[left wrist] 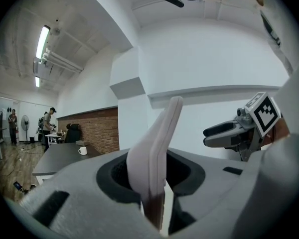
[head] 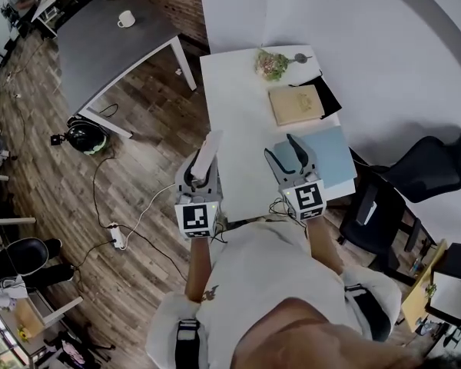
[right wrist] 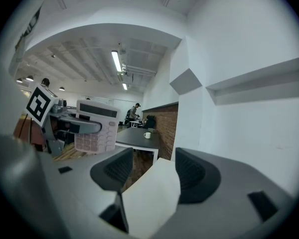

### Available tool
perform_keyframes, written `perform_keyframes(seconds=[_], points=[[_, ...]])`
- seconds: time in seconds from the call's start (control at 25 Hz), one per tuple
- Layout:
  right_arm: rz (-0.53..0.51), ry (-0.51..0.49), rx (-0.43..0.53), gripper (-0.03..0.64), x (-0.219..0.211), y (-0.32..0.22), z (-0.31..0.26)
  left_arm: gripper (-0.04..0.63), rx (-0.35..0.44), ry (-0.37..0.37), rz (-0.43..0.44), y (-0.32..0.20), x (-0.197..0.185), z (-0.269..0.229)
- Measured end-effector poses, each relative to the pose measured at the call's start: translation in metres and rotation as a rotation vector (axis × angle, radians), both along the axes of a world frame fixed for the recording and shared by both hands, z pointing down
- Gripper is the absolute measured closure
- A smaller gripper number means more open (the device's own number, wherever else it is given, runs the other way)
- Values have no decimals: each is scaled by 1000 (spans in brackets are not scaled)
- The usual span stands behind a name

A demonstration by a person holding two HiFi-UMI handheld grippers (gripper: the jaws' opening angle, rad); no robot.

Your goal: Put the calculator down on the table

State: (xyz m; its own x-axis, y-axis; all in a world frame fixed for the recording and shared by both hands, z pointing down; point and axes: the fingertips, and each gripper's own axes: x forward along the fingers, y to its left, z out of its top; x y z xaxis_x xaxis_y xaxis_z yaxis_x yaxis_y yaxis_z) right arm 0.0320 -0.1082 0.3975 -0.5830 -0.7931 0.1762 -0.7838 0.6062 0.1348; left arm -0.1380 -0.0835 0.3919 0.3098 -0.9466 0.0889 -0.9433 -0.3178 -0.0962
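Left claw (left wrist: 152,182) clamped on pale calculator (right wrist: 95,126) held edge-up, right claw (right wrist: 149,171) open, empty, both at near end of white surface (head: 234,114).

Left gripper view: calculator (left wrist: 157,148) seen edge-on, keys not visible; its lower end buried in the left claw (left wrist: 154,176). Right gripper view: one claw finger (right wrist: 79,127) crosses the keypad; display too small to read. Head view: worktop (head: 238,114) near edge hidden behind torso (head: 269,283). Greenery (head: 272,64) at far end, possibly a small plant.
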Motion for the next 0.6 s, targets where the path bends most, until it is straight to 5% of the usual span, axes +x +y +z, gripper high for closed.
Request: perform_keyframes(seconds=[0.6], points=[[99, 78, -14, 360, -43, -36, 5, 472, -29, 64, 111, -50, -41, 21]])
